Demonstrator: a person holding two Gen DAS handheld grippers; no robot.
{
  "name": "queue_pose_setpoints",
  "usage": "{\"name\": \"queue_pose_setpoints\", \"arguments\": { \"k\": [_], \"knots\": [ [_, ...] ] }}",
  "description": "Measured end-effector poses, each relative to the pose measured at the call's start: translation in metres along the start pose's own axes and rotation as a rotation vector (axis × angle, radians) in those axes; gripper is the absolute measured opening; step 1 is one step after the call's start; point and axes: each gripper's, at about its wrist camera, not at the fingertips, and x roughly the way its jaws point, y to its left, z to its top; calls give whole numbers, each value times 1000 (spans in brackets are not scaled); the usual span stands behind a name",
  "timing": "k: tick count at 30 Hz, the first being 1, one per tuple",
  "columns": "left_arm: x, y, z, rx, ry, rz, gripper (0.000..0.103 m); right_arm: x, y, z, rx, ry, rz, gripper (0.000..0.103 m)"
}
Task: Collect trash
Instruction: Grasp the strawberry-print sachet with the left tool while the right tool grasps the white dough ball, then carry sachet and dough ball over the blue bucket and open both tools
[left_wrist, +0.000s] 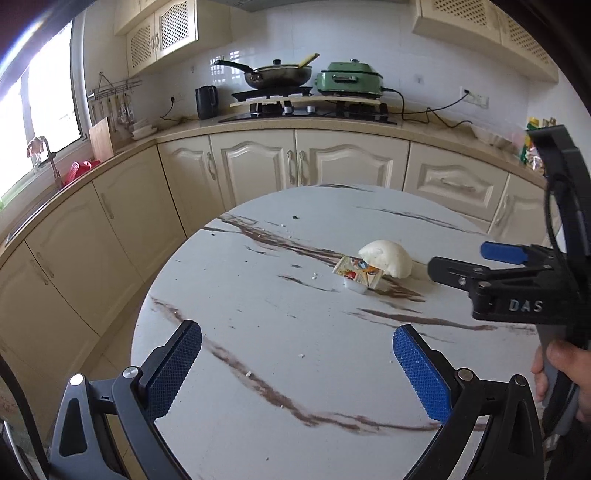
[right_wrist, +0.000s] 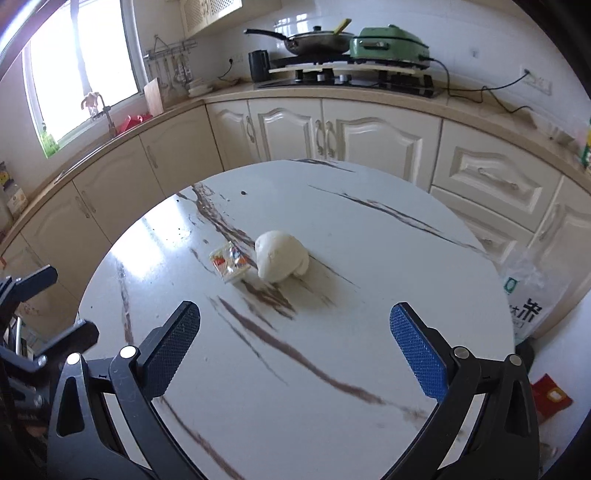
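Trash: a white crumpled wad (right_wrist: 281, 256) touching a small printed cup (right_wrist: 232, 261) on its left, mid-surface (right_wrist: 369, 295). Both look light; the wad soft, best pinched across its bulge, the cup thin-walled. Left gripper (left_wrist: 297, 363) and right gripper (right_wrist: 294, 349): fingers spread, empty.

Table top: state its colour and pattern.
White table top with dark brown marble-like veins, clearest in the right wrist view.
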Motion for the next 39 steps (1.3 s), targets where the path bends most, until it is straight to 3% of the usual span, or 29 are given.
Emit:
{"name": "queue_pose_setpoints", "arguments": {
  "k": [3, 6, 8, 9, 12, 17, 20, 23, 27, 29, 34, 39],
  "knots": [
    [34, 11, 20, -4, 30, -19, 102, 41, 2, 21, -21, 52, 29, 102],
    [67, 17, 36, -3, 68, -42, 102, 75, 3, 31, -47, 107, 13, 94],
    [84, 15, 42, 9, 77, -51, 102, 93, -1, 33, -43, 143, 30, 78],
    [92, 14, 47, 20, 82, -63, 102, 98, -2, 32, -51, 156, 39, 64],
    [117, 3, 55, 52, 99, -107, 102, 102, -4, 29, -77, 163, 112, 49],
    [157, -11, 67, 98, 126, -156, 102, 90, -23, 27, -50, 128, 89, 48],
    [179, -16, 72, 126, 137, -139, 100, 81, -37, 23, -25, 114, 76, 48],
    [194, -24, 72, 137, 151, -151, 92, 75, -46, 22, -3, 108, 85, 48],
    [204, -32, 68, 140, 169, -189, 63, 68, -51, 18, 11, 103, 89, 48],
    [205, -31, 70, 142, 156, -208, 49, 65, -52, 18, 12, 95, 88, 48],
    [187, -17, 69, 133, 164, -261, 46, 56, -47, 15, 15, 91, 97, 48],
    [137, 5, 60, 116, 110, -257, 46, 46, -35, 10, 20, 80, 114, 48]
  ]
}}
